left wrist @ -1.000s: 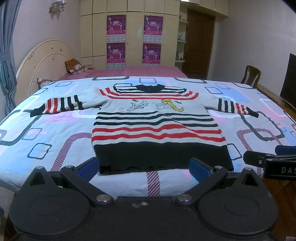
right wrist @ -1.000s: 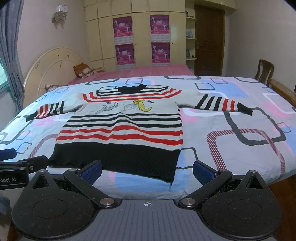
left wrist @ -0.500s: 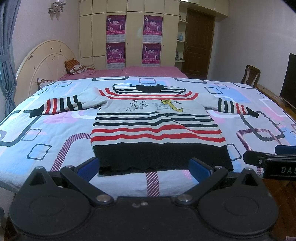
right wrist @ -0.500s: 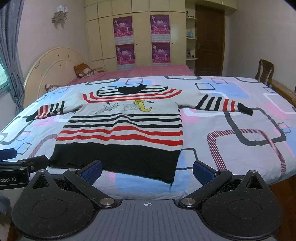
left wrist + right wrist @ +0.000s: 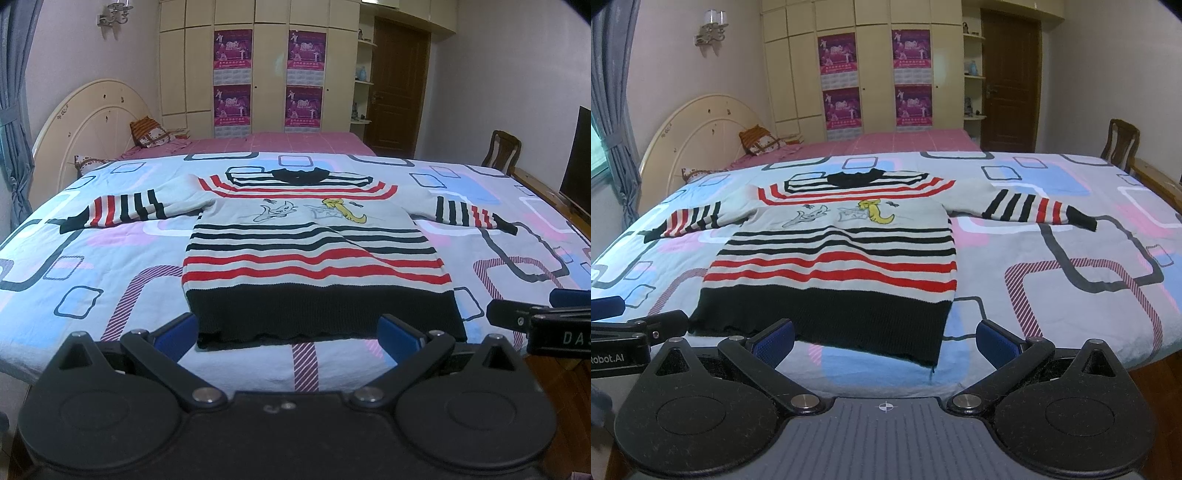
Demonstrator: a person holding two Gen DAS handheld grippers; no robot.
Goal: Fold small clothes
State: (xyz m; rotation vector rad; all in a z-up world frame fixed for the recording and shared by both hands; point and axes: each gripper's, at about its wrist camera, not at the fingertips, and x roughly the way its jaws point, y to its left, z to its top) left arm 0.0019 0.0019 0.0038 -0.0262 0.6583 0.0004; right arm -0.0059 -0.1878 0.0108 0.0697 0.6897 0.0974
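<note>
Lying flat on the patterned bedspread [image 5: 110,258], the striped sweater [image 5: 310,251] has both sleeves spread out. The left gripper [image 5: 286,332] and the right gripper [image 5: 884,341] gape wide near its black hem, holding nothing.

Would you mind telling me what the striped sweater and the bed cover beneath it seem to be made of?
The sweater looks like knitted yarn, matte: fine ribbing shows in its black hem. The bed cover seems a smooth printed woven cloth, perhaps cotton, lightly quilted.
</note>
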